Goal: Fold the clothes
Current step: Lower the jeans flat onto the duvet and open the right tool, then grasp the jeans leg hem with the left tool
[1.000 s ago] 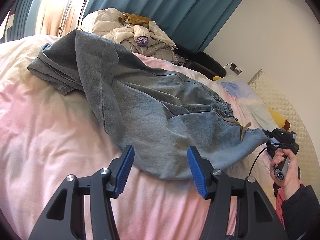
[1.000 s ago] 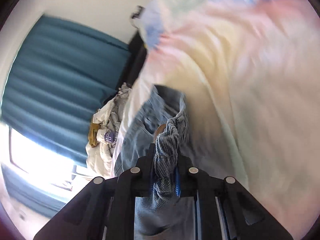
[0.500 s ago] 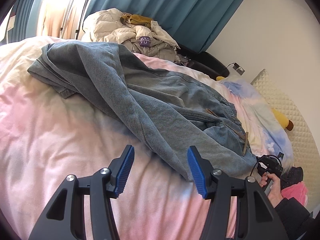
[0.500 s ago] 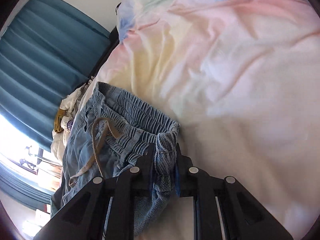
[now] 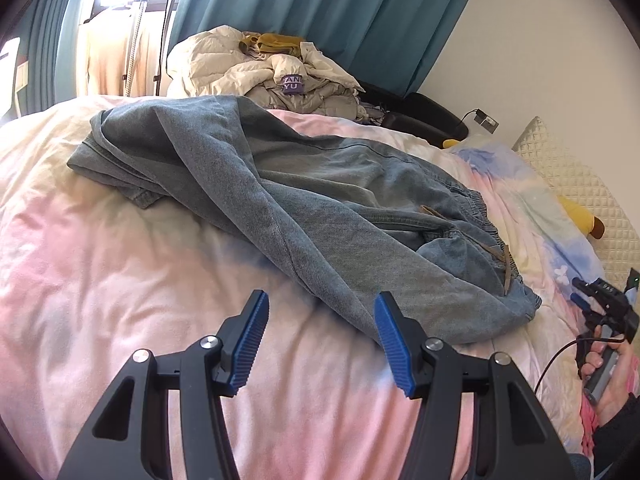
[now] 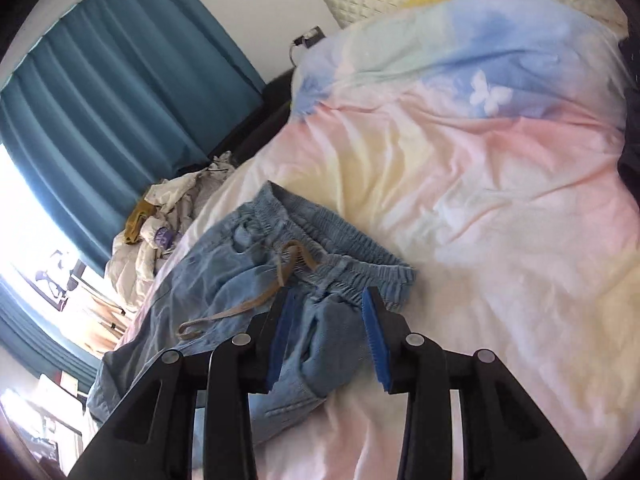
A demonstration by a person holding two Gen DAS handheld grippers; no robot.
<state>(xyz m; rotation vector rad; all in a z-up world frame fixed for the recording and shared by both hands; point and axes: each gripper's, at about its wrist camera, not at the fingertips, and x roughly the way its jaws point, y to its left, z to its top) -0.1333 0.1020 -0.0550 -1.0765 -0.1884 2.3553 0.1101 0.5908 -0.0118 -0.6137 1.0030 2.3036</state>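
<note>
Jeans (image 5: pixel 320 216) are spread on the bed (image 5: pixel 100 280), doubled loosely lengthwise, with the legs bunched far beyond the left fingers (image 5: pixel 256 332) and the elastic waistband (image 6: pixel 344 236) just ahead of the right fingers (image 6: pixel 374 332). Both pairs of fingers are parted and nothing is gripped; denim lies between the right pair, untouched as far as can be seen. A neat fold is not shown: wrinkles and a heaped leg end are left to be straightened.
</note>
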